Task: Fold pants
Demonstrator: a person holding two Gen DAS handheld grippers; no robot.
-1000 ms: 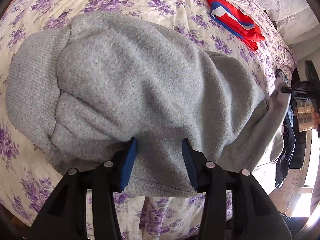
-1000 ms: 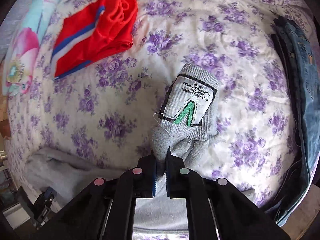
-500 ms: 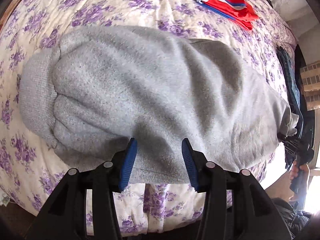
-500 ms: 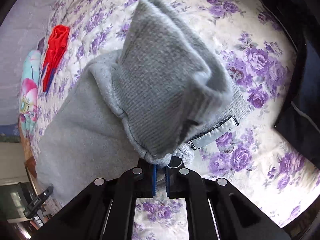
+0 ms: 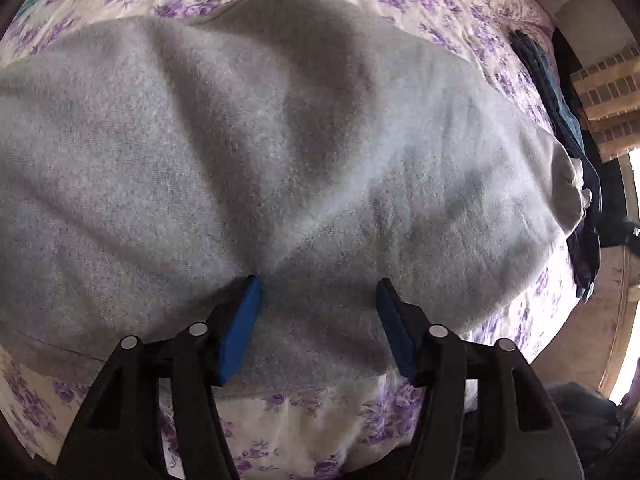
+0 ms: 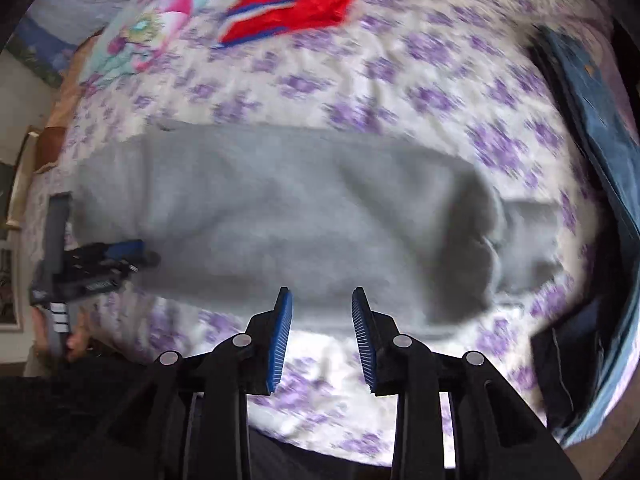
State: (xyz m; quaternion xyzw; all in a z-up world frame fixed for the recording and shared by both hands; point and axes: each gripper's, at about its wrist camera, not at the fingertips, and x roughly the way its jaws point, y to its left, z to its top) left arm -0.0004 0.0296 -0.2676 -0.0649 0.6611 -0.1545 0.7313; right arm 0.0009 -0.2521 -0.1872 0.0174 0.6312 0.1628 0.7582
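We had the grey pants [image 6: 280, 220] lying folded across the floral bedspread [image 6: 400, 92], our left gripper [image 5: 316, 292] spread wide with the cloth bunched between its jaws, our right gripper [image 6: 322, 300] open and empty just off the near edge.

Right tool [image 6: 322, 300] open, empty, over grey pants [image 6: 280, 216] folded flat on floral bedspread [image 6: 420, 92].
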